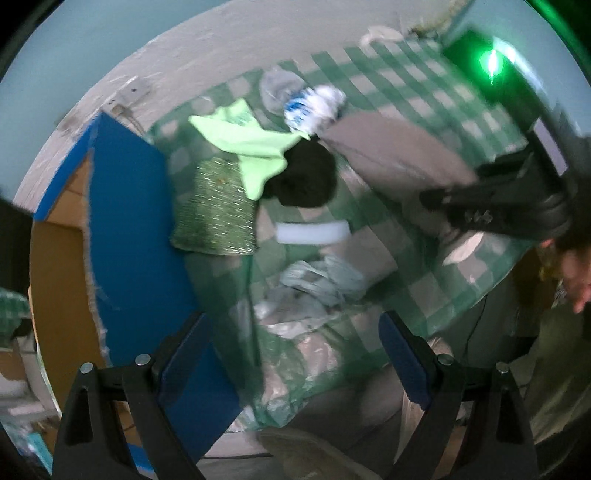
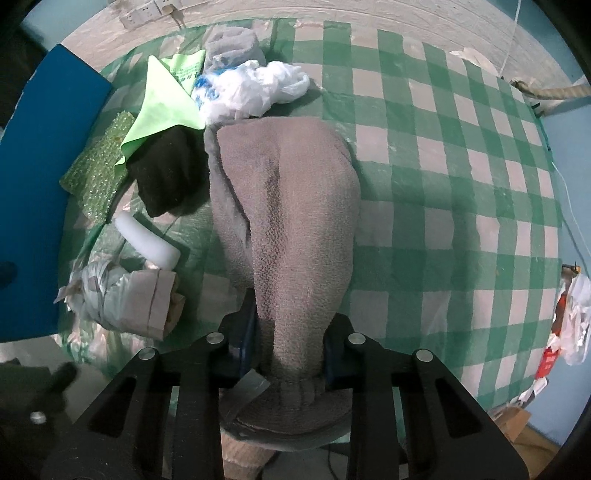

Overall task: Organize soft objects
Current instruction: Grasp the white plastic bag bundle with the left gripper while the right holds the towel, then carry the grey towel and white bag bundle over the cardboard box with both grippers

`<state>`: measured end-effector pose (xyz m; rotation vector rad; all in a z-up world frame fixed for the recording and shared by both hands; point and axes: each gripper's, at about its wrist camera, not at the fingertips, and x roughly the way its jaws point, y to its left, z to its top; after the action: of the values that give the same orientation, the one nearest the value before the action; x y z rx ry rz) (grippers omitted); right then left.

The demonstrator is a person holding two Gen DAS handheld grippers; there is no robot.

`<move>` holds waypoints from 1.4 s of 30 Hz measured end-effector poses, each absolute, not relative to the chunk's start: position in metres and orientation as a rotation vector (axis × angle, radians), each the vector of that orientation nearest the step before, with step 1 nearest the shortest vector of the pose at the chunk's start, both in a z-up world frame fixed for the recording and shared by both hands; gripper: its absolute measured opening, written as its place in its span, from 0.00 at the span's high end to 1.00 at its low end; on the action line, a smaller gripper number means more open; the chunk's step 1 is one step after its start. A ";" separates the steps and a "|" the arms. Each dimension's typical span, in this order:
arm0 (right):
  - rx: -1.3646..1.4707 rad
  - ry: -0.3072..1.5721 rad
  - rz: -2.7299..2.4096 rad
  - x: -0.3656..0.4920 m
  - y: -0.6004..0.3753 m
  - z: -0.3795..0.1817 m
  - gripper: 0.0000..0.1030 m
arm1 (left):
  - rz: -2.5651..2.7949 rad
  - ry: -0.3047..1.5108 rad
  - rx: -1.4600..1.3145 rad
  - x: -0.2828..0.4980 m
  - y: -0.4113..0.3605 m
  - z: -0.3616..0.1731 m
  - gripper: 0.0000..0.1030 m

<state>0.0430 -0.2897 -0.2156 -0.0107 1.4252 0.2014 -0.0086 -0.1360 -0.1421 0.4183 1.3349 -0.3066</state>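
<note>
Right gripper (image 2: 290,354) pinched grey towel (image 2: 291,206); we saw it draped forward from jaws over checked cloth (image 2: 461,206). Left gripper (image 1: 295,354) spread wide, nothing between fingers.

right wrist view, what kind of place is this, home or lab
Most likely a home, hedged: a table under a green checked cloth sits against a rough plastered wall with a socket strip, and everyday clutter like the white plastic bag lies about. The right tool grips a grey towel.
</note>
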 end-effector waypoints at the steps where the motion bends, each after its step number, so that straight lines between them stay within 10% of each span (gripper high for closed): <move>1: -0.006 1.425 0.202 0.042 -0.292 -0.215 0.74 | -0.305 1.338 0.429 -0.009 -0.138 -0.145 0.10; 14: 0.022 1.410 0.198 0.026 -0.316 -0.198 0.74 | -0.320 1.411 0.537 0.001 -0.162 -0.203 0.10; 28: 0.035 1.377 0.191 0.018 -0.321 -0.170 0.74 | -0.323 1.375 0.504 0.005 -0.159 -0.203 0.48; 42: 0.043 1.335 0.186 0.012 -0.317 -0.139 0.74 | -0.360 1.309 0.412 -0.006 -0.148 -0.158 0.55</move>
<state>0.0118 -0.3168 -0.1391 0.0426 1.3351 0.1861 -0.0063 -0.1479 -0.1582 0.4117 1.3085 -0.3596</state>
